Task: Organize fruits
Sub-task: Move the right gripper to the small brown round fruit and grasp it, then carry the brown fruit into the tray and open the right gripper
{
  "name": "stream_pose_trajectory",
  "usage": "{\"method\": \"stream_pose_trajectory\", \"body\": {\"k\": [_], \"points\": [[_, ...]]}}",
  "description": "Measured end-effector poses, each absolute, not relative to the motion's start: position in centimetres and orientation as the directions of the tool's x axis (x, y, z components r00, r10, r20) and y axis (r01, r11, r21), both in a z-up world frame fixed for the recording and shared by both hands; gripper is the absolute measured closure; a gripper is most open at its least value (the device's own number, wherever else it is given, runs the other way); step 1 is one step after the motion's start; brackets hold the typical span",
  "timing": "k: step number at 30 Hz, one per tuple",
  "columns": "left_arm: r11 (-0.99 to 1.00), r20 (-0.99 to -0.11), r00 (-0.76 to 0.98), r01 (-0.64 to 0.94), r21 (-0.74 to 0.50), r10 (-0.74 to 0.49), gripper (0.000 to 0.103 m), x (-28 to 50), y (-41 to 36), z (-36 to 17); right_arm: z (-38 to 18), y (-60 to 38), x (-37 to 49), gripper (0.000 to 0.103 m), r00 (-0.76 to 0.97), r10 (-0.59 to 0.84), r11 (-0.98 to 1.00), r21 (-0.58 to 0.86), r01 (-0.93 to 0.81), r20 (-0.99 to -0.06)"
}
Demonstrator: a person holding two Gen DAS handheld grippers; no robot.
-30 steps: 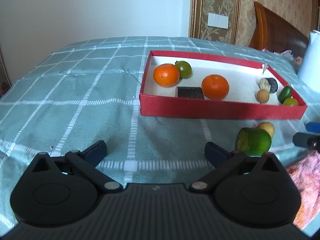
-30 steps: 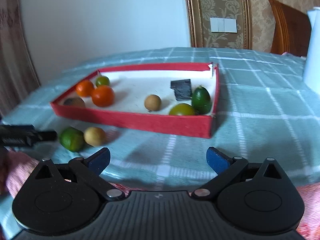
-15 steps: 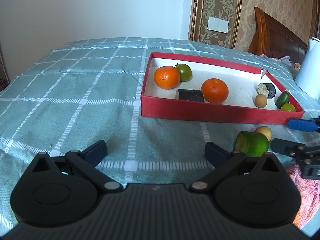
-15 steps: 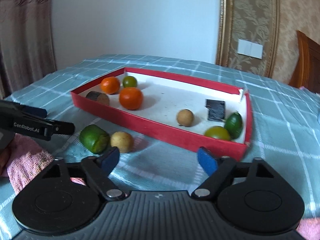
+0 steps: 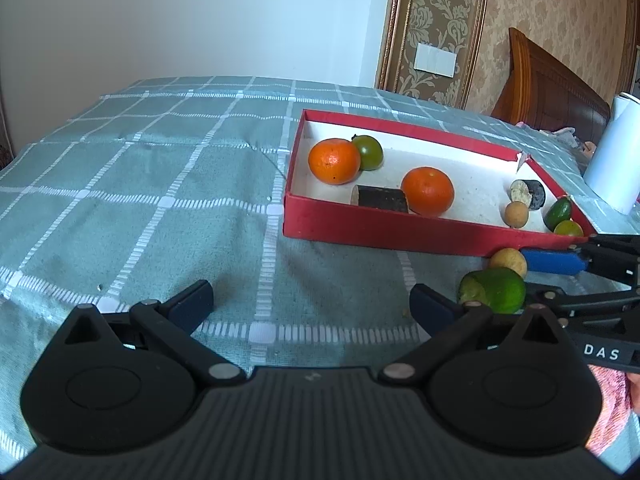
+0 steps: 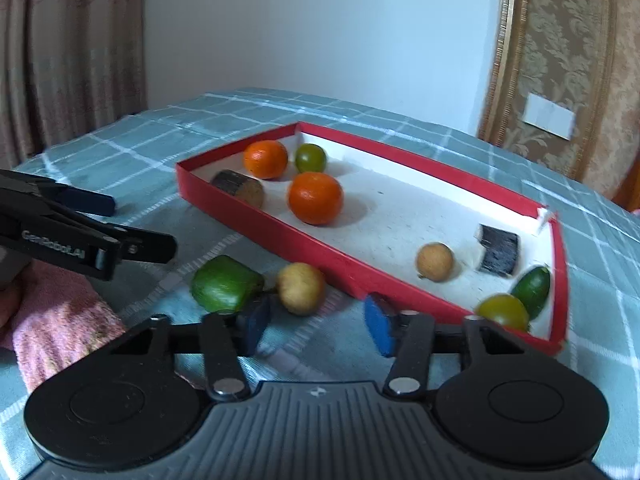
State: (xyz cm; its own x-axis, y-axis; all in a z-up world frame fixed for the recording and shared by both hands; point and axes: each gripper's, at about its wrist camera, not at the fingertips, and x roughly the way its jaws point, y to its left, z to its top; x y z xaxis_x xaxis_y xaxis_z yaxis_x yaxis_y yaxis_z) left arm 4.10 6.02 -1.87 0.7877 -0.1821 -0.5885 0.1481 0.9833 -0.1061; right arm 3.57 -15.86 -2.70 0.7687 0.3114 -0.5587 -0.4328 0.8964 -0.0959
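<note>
A: Where do the loose fruits lie?

B: On the green checked cloth [image 5: 160,184], just outside the near wall of the red box [image 5: 384,232]. A cut green fruit [image 6: 225,283] and a small yellowish round fruit [image 6: 301,288] sit side by side, close together.

A: And the right tongs [image 6: 316,322]?

B: Released, jaws spread apart, low over the cloth with the yellowish fruit just ahead of the gap. The left blue pad [image 6: 253,324] is next to the green fruit; I cannot tell whether it touches.

A: The left tongs [image 5: 310,302]?

B: Also released, wide apart, gripping nothing, above bare cloth to the left of the green fruit.

A: What is inside the box?

B: Two oranges [image 5: 334,161], a dark green round fruit [image 5: 368,152] touching the farther orange, and a dark-skinned cut piece [image 5: 380,199] at the left end. At the right end lie a tan ball [image 6: 435,261], another dark cut piece [image 6: 498,249], a green oval fruit [image 6: 531,291] and a yellow-green round one [image 6: 502,311].

A: Anything else?

B: A pink towel [image 6: 60,320] near the person's hand, and a white cylinder [image 5: 616,160] past the box.
</note>
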Motion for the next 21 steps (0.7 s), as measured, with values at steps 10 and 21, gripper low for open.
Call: {"method": "stream_pose_trajectory", "body": {"k": [10,21], "points": [[0.978,-0.575,0.791,0.149,-0.148,-0.207,0.0,4.0,6.6,-1.8,-2.7,-15.9,3.9,0.071,0.756,0.332,0.905,-0.036,-0.424,-0.563],[0.967,-0.555,0.796,0.151,-0.206,-0.242,0.0,3.8,7.5,-1.7,-1.8,-17.9,1.5,0.071,0.828,0.286,0.943,-0.013,-0.333,-0.482]]}}
